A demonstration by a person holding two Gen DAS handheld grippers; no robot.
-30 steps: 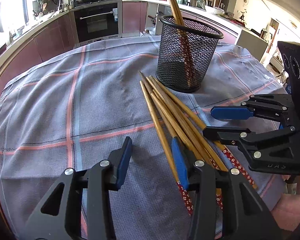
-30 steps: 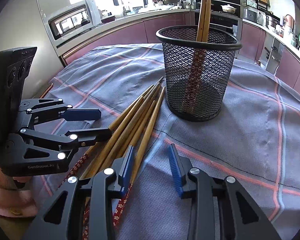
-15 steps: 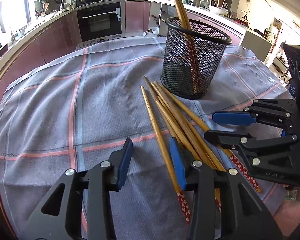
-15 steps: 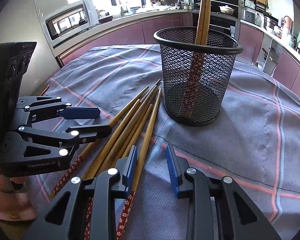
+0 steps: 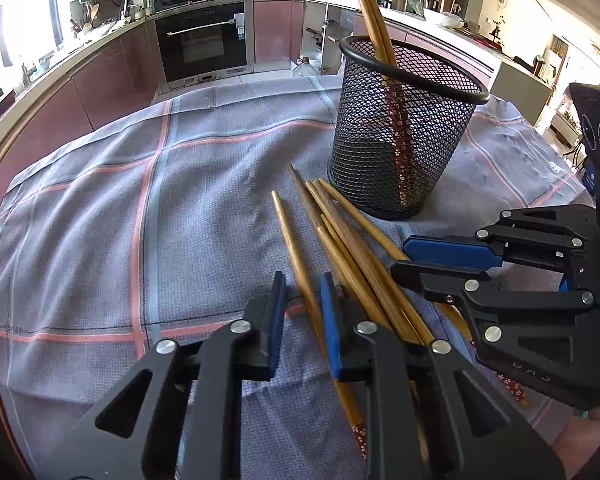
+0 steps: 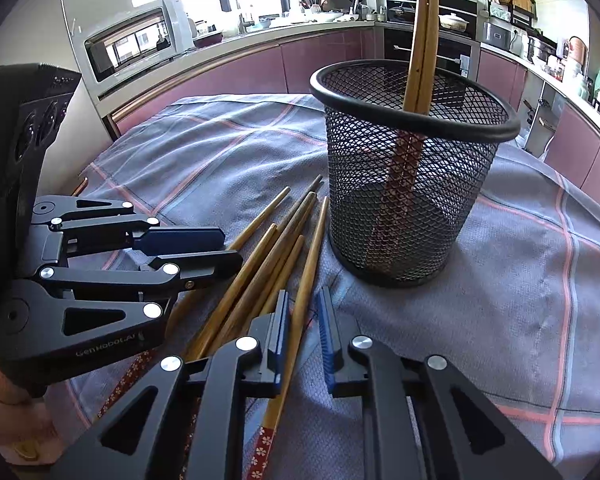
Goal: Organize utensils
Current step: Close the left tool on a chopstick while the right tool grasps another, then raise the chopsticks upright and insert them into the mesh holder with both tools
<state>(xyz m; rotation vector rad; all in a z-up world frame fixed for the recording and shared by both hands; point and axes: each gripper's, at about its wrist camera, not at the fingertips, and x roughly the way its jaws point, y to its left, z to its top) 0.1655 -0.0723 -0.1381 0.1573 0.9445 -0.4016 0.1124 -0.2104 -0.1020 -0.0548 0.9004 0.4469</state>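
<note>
Both grippers, left (image 5: 302, 312) and right (image 6: 302, 332), just narrowed, each straddling one chopstick (image 6: 306, 276); grip uncertain.

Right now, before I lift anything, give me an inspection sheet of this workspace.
Surface: grey checked tablecloth, lightly wrinkled.
Job's things: black mesh holder upright, two chopsticks standing in it; loose chopsticks fanned on the cloth beside it.
Clutter: nothing seen on the cloth.
Grippers: left tool and right tool each straddle one loose chopstick; the jaws have just been closing, and a small gap shows beside each stick.
Cables: nothing seen.
Surroundings: kitchen counters, built-in oven, microwave.
</note>
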